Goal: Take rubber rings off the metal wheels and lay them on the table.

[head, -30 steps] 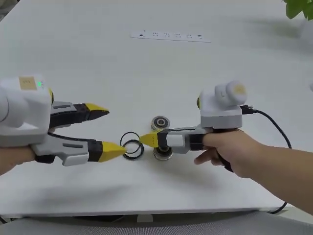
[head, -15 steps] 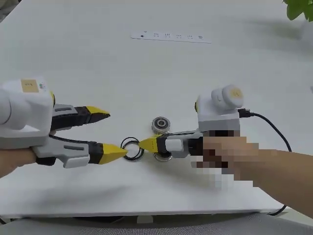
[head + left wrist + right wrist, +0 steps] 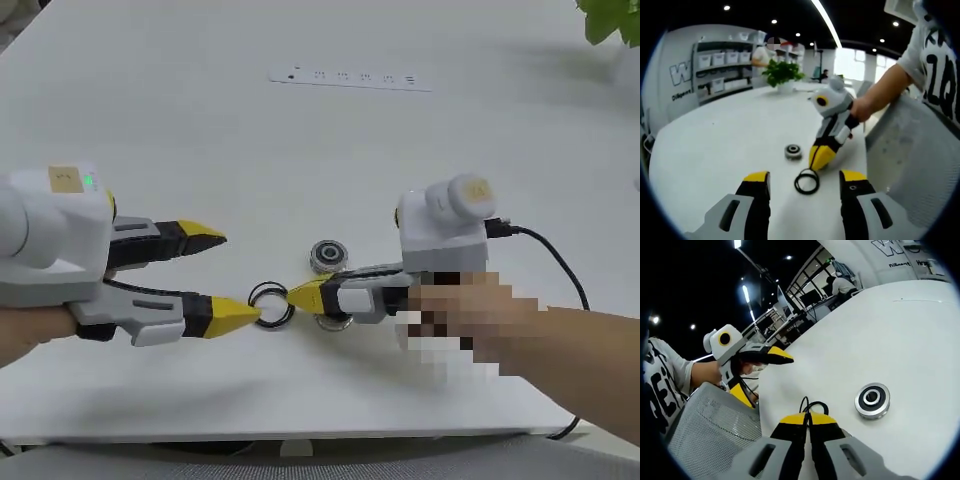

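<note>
Head view: white power strip (image 3: 350, 76) lying flat on the far part of the table (image 3: 200, 130); green leaves (image 3: 608, 18) entering at the upper right corner. Left gripper view: potted plant (image 3: 782, 75) standing at the table's far end; shelving (image 3: 720, 70) with pale bins against the wall behind it; grey mesh panel (image 3: 910, 155) beside the table edge. Right gripper view: ceiling lights (image 3: 745, 291) in a dark ceiling; a person (image 3: 841, 286) in the background
</note>
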